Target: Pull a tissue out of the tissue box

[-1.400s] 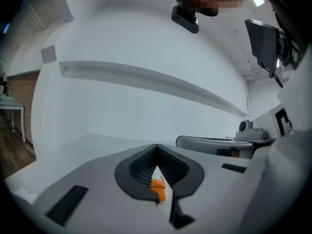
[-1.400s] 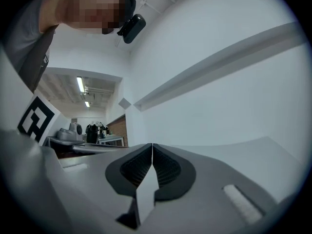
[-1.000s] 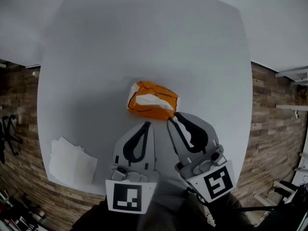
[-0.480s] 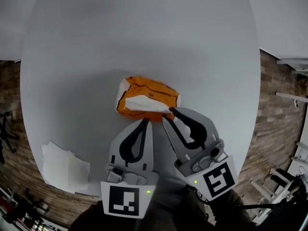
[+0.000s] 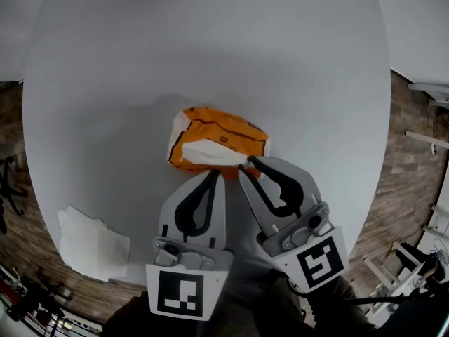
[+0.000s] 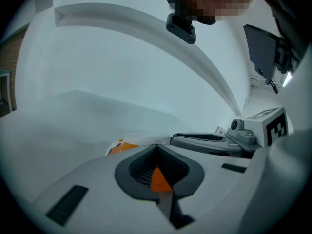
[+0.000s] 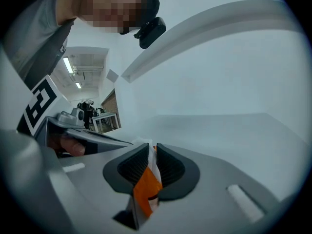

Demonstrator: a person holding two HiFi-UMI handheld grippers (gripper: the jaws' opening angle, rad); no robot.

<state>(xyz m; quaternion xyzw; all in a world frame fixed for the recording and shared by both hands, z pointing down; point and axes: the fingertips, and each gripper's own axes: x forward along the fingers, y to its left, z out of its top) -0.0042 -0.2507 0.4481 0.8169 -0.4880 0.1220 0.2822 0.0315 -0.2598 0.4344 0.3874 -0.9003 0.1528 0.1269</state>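
While the pale table (image 5: 316, 83) spreads wide on the far side, everything that matters is bunched toward its near middle; the orange tissue pack (image 5: 228, 130) lies flat there, its long axis running left to right with the right end a touch nearer, its slit facing up along the near half; a pile of loose tissues (image 5: 91, 239) sits well apart at the near left edge. The pack lies just beyond both grippers, on their far side; any draw would therefore have to come back toward the near edge or upward, across the pack's short side and not along its length. The left gripper (image 5: 212, 177) points at the middle of the pack's near long edge, tips touching or all but touching the wrapper, jaws clenched together with nothing seen pinched; its own view shows only orange through the gap behind the tips; it looks placed to pin the pack down. The right gripper (image 5: 245, 167) is the one at the work; its tips meet the near right end of the slit, where the tissue (image 5: 210, 154) tapers toward them; its jaws have just been opening a little, yet in its own view the pads stand close on either side of a white fold, with orange showing below it; I judge it to be grasping the tissue's end.
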